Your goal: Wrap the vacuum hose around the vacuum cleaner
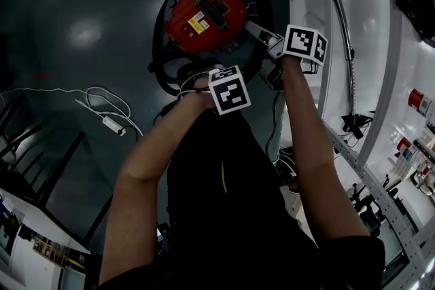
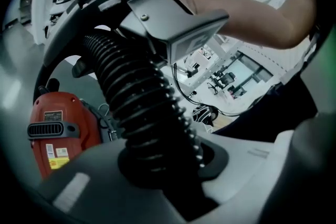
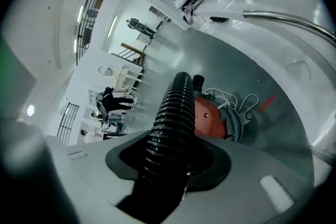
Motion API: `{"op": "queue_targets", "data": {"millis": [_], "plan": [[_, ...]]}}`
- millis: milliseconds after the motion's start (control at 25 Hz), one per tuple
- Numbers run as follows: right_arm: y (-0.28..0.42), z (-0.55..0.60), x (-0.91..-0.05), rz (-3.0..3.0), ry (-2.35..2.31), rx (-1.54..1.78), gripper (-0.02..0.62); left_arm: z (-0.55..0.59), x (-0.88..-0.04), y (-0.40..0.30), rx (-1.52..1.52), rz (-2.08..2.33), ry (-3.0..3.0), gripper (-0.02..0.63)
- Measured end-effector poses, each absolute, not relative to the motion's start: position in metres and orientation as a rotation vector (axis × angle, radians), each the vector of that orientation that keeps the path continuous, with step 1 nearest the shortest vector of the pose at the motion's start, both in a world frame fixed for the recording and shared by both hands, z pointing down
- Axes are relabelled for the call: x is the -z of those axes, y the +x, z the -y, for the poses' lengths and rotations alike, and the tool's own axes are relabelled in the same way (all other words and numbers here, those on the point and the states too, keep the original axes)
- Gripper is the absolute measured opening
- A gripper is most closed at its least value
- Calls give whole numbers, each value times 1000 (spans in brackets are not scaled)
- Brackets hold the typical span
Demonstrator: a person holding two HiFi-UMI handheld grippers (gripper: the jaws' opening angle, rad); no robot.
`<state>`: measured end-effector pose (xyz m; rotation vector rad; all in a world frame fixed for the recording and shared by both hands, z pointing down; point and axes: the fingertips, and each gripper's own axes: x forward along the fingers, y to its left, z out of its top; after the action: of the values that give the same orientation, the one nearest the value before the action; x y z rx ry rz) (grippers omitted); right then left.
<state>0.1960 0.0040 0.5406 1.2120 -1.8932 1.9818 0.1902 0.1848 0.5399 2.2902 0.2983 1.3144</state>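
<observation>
In the head view's centre, the person's forearms [image 1: 309,119] cover the lower rim of the vacuum cleaner [image 1: 204,13], whose yellow label [image 1: 198,24] is too small to read. The vacuum hose [image 1: 158,44] disappears beneath them at the machine's lower edge.

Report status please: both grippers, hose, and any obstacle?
Left gripper shut on hose. Right gripper around hose, grip unclear. Hose curves round red vacuum cleaner. No obstacle seen.

I see my vacuum cleaner [image 1: 207,15] red on top, with a yellow label [image 1: 198,24] and a black surround. The ribbed hose [image 3: 170,123] is black. The two marker cubes [image 1: 229,89] [image 1: 305,44] show black-and-white squares. The floor [image 1: 81,30] is dark grey-green.
</observation>
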Motion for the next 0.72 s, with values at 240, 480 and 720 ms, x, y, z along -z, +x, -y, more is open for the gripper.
{"op": "queue_targets", "data": {"millis": [240,480,720], "plan": [[179,-1,-528,1939,1097,-1922,233,-182,-522,175,-1311,-307,2264,97],[159,-5,-506,1980,942,-1833,274,-188,-499,157,-1311,-419,2269,98],[139,-22,-491,1977,801,-1748,304,-199,-482,124,-1409,-543,2213,98]]}}
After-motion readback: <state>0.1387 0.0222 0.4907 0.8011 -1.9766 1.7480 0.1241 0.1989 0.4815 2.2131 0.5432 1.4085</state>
